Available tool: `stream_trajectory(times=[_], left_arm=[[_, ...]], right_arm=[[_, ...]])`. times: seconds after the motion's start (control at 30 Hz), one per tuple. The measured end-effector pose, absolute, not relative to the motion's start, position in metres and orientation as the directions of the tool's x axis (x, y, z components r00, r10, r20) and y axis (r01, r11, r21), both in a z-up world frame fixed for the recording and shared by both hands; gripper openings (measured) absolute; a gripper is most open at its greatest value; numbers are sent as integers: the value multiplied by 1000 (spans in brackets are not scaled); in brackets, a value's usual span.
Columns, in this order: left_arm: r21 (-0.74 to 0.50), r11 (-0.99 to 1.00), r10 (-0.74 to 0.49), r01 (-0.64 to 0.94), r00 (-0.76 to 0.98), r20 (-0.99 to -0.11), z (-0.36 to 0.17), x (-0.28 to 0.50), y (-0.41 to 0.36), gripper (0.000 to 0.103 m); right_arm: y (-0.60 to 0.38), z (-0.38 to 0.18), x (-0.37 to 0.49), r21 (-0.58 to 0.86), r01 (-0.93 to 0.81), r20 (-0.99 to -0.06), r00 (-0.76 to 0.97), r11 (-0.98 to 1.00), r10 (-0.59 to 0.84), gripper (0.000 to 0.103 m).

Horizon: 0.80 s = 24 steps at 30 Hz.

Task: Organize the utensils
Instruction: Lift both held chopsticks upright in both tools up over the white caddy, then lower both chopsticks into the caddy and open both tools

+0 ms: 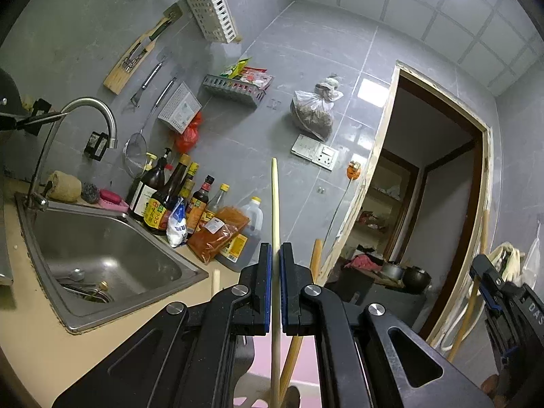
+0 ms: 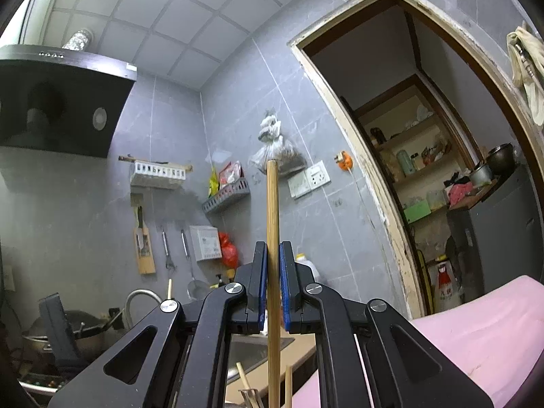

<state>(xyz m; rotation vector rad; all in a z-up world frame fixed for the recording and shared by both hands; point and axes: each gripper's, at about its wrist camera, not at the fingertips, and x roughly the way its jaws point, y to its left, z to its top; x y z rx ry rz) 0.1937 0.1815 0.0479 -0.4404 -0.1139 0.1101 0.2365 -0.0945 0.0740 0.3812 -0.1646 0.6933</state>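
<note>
Two grippers, each clamping one chopstick: left gripper (image 1: 276, 255) jaws pinch pale thin wooden chopstick (image 1: 274, 204); right gripper (image 2: 272, 255) jaws pinch darker bamboo chopstick (image 2: 272, 210). Both upright near table's sink edge. Light, stiff, smooth; likely pivots, grip mid-shaft.

I see a steel sink (image 1: 102, 255) with a curved faucet (image 1: 98, 112), sauce bottles (image 1: 170, 197) crowded beside it, a cutting board (image 1: 131, 64) hanging on the grey tiled wall, a black range hood (image 2: 61, 102), and an open doorway (image 2: 425, 170) showing shelves.
</note>
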Motion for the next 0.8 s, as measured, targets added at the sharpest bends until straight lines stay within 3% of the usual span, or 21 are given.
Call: stream_trajectory(times=[0.23,0.7,0.8], left_arm=[[-354,931,117,-88,991,63,37,195,163,2],[-329,943,37,-50,998,-44,19,187,156,3],[-334,941,32,-48,998,-53,18,188,156,3]], right_arm=[[-84,62,237,260,-655,219,756,709,617,5],[-73,52,241,234,-677,150,735,698,662,6],[-72,51,239,231,-674,143,737,701,661,16]])
